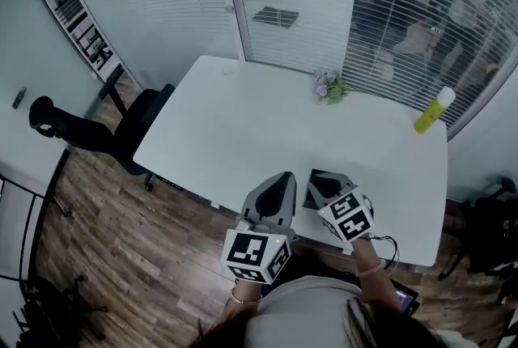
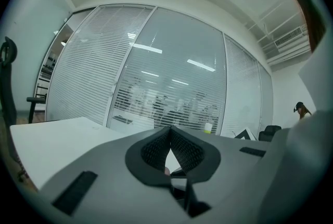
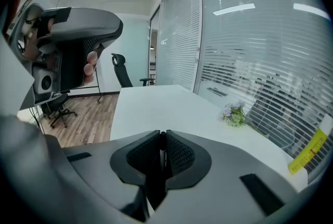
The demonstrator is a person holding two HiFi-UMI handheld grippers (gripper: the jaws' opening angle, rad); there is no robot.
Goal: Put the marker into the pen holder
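Note:
Both grippers hang close to the person's body over the front edge of the white table (image 1: pixel 243 120). My left gripper (image 1: pixel 282 176) is shut, its pads meeting at the tip (image 2: pixel 170 129) with nothing between them. My right gripper (image 1: pixel 318 176) is shut (image 3: pixel 162 133) on a thin dark rod, seen end-on, that looks like the marker (image 3: pixel 160 140). The left gripper also shows at the upper left of the right gripper view (image 3: pixel 78 25). No pen holder shows in any view.
A small pot of flowers (image 1: pixel 329 87) (image 3: pixel 233 113) stands at the table's far edge. A yellow bottle (image 1: pixel 433 112) (image 3: pixel 308 151) is at the far right corner. A black office chair (image 1: pixel 129 128) sits at the table's left side. Glass walls with blinds stand behind.

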